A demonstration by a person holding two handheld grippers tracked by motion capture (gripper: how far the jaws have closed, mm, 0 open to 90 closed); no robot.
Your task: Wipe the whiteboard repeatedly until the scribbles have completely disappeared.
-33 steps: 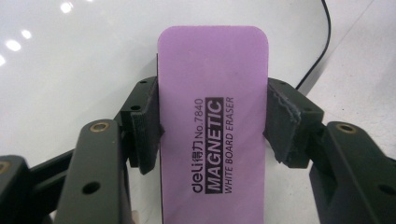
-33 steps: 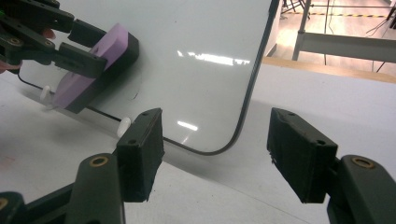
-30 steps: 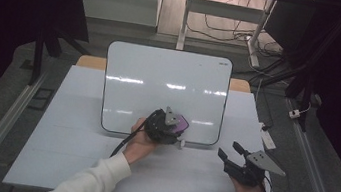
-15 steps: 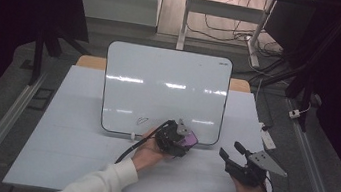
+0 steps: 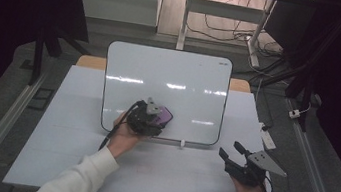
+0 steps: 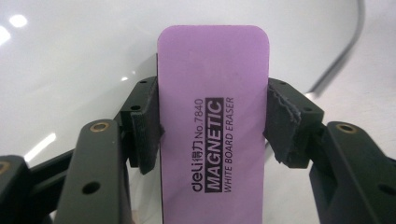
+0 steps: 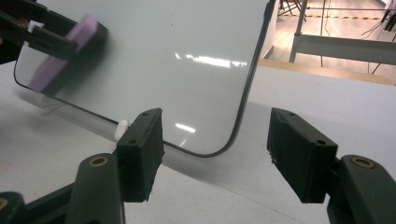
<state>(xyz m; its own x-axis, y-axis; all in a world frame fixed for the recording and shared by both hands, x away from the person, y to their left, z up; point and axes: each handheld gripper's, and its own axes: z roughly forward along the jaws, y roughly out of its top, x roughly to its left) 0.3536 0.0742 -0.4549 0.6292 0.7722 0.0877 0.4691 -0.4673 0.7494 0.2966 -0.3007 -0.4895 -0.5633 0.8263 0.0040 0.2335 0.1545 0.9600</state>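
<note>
On the whiteboard [image 5: 166, 83], the left gripper [image 5: 155, 116], clamped on the purple eraser [image 6: 213, 126], has swept back from the lower right toward the lower left, indicating wiping in progress, while the right gripper [image 5: 235, 158] rests open and empty.

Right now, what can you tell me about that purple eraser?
The purple eraser is a flat, rounded rectangle that looks like plastic. Black print on it reads "deli No.7840 MAGNETIC WHITE BOARD ERASER". The left gripper clamps it by its two long sides, printed face toward that gripper's camera. In the high view it sits over the lower left part of the whiteboard, which lies on the table. Whether its underside presses on the board cannot be told. In the right gripper view it looks blurred.
</note>
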